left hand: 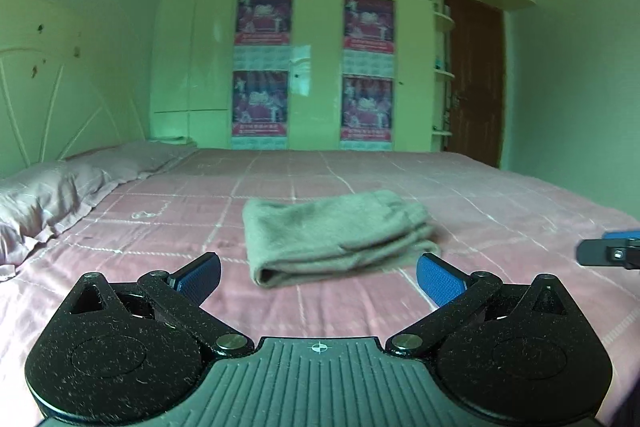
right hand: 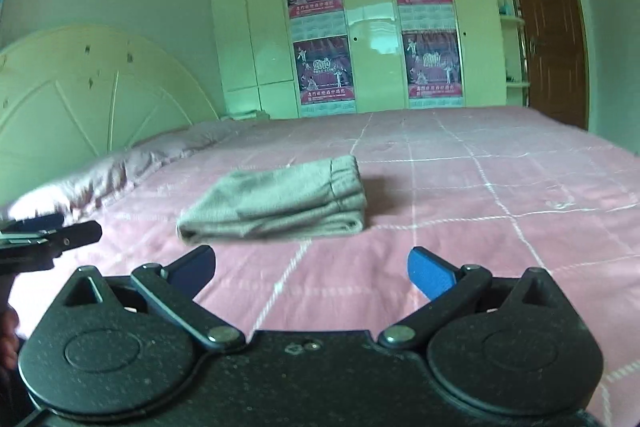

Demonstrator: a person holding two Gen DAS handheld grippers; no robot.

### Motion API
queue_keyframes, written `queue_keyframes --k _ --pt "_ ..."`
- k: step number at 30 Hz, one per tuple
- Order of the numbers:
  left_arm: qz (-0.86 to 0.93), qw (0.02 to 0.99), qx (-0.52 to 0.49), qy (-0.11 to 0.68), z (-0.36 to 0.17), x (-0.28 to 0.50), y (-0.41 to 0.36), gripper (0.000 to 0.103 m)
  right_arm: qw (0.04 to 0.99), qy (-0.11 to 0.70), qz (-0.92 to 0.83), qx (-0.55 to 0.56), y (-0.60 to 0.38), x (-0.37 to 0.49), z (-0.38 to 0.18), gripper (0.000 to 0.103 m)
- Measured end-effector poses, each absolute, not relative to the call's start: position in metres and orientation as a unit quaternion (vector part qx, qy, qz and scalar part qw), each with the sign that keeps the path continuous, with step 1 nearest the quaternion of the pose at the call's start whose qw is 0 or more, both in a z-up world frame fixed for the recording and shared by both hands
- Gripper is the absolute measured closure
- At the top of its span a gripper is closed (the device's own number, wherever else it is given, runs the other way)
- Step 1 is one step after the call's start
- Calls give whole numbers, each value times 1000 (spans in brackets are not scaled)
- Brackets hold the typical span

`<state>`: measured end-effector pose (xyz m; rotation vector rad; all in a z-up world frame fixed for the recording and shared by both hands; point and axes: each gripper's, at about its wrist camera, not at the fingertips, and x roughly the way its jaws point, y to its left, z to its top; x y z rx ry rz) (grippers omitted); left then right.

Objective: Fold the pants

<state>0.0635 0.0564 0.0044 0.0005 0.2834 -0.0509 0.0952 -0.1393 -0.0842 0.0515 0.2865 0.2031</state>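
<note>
The pants [left hand: 336, 233] lie as a compact, several-layer bundle near the middle of the bed [left hand: 500, 195], so I judge the folding complete; at most, squaring the edges remains. My left claw [left hand: 318, 277] and right claw [right hand: 310, 269] are both spread wide, empty, clear of the cloth on its near side. The bundle's long axis runs across my view, the rounded fold edge to my left, the waistband end to my right.
</note>
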Motion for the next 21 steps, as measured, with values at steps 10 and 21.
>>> queue_keyframes --k 10,21 --pt "-30 987 -55 148 -7 21 44 0 987 140 77 11 -121 64 -94 6" --pt "-31 987 -28 152 -4 9 28 0 986 142 81 26 -122 59 -96 6"
